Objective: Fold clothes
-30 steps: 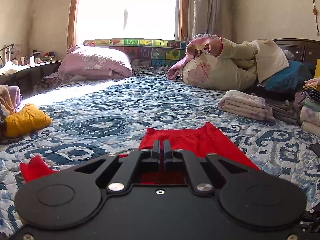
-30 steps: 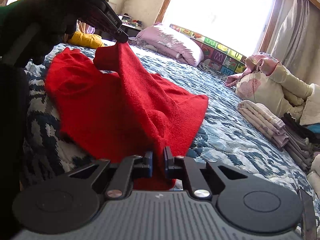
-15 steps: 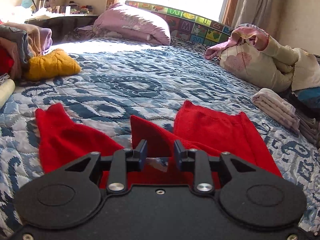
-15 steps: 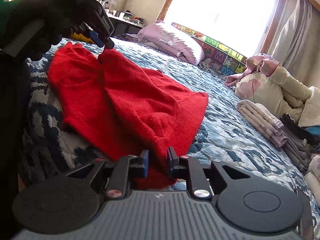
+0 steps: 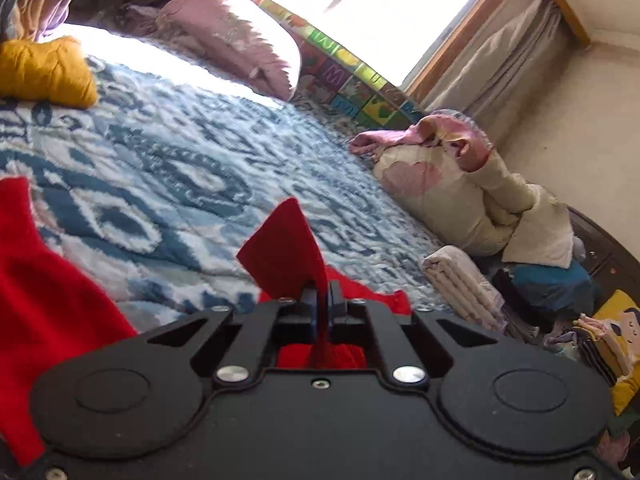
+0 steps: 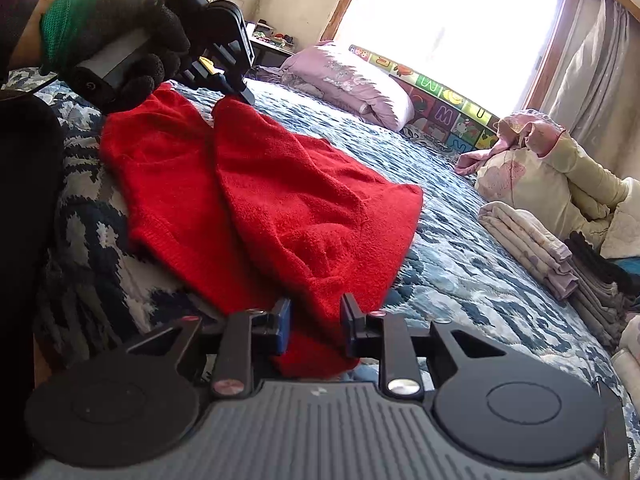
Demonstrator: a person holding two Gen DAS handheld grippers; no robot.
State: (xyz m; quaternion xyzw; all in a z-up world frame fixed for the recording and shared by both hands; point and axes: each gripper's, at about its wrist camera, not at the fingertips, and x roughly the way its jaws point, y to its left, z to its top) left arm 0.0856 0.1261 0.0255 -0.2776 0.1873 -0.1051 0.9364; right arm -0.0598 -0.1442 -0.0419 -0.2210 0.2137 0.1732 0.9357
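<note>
A red knitted garment lies partly folded over itself on the blue patterned quilt. In the right wrist view a gloved hand holds my left gripper at the garment's far top corner. In the left wrist view the left gripper is shut on that corner, and a red flap sticks up past its jaws. My right gripper is at the near hem. Its jaws are opening, with red fabric lying loose between them.
A stack of folded clothes sits at the right of the bed, with a bundle of bedding behind it. A pink pillow lies under the window. A yellow garment rests at the far left.
The left gripper lowered the raised flap onto the garment, let go, then shut again on a corner and rolled. The right gripper's jaws have parted from the hem.
</note>
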